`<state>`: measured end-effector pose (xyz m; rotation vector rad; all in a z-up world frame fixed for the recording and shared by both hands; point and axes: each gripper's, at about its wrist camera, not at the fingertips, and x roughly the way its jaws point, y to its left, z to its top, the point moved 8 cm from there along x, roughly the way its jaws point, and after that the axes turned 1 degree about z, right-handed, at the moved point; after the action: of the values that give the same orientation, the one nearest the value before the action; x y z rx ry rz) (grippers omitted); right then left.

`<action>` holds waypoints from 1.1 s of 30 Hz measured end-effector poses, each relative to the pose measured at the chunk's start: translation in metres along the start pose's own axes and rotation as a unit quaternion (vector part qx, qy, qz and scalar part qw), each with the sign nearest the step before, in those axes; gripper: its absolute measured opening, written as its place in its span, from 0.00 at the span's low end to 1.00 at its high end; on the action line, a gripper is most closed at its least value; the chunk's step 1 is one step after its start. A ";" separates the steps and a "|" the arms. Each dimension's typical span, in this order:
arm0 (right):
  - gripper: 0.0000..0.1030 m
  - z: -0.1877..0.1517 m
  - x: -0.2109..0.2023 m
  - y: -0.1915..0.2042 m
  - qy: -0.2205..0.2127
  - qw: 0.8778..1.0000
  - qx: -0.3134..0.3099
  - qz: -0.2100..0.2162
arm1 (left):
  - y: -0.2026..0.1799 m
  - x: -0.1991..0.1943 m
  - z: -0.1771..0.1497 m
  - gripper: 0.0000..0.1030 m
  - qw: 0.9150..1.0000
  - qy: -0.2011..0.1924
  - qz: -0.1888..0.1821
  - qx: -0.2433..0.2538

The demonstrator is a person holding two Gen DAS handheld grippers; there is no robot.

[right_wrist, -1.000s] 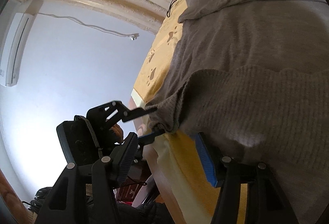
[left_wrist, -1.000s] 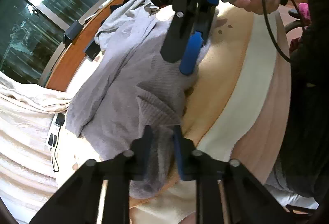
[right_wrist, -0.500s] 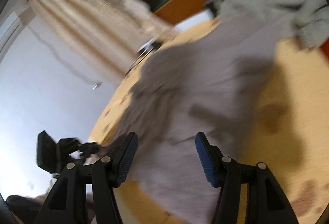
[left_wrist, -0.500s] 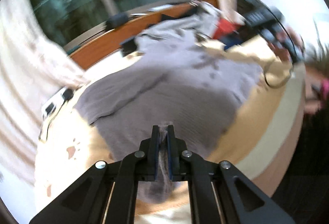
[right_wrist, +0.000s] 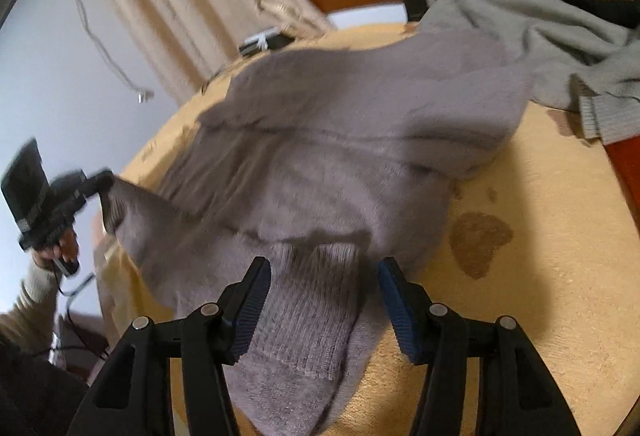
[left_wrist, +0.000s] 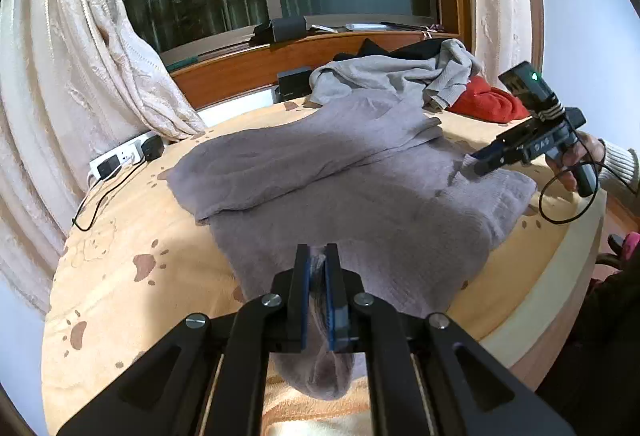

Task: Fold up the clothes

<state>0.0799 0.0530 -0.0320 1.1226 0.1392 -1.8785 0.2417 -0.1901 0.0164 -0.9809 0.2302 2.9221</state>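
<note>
The left gripper (left_wrist: pixel 317 290) is clamped tight on a pinch of the soft mauve-grey knitted sweater (left_wrist: pixel 348 192) at its near hem, the fabric bunched between the blue pads and sagging below them over the bed's near edge. The right gripper (right_wrist: pixel 322 300) stands with its jaws apart, having just closed a little; the sweater's ribbed cuff (right_wrist: pixel 316 300) lies between the pads, and none of the views shows them pressing on it

The relation that matters: the sweater lies flat ahead of both sets of fingers, its long axis running from the near hem away toward the far window, with one sleeve folded across its left side. The left hand already has cloth; the right is directly over the cuff, so it looks the nearer one for the next grasp

The knit is fuzzy and limp, ribbed at cuff and hem, and will likely drape and stretch when lifted. It rests on an orange fleece blanket with brown paw prints (left_wrist: pixel 132 248). Beyond it, at the far side, lie a crumpled light-grey knitted garment (left_wrist: pixel 400 76) and a red cloth (left_wrist: pixel 486 102)
</note>
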 end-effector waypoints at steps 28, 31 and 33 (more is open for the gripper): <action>0.07 0.063 -0.080 0.016 -0.156 0.987 -0.007 -0.035 | 0.065 -0.014 0.047 0.07 0.993 -0.034 0.022 -0.113; 0.07 0.072 -0.081 0.012 -0.164 0.986 -0.004 -0.040 | 0.072 -0.012 0.067 0.07 0.992 -0.037 0.023 -0.120; 0.07 0.080 -0.082 0.010 -0.172 0.984 -0.002 -0.044 | 0.077 -0.005 0.079 0.07 0.991 -0.037 0.037 -0.122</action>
<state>0.0493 0.0602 0.0788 0.7838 -0.0035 -2.1185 0.1914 -0.2538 0.0918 -0.9069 -0.0997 3.1013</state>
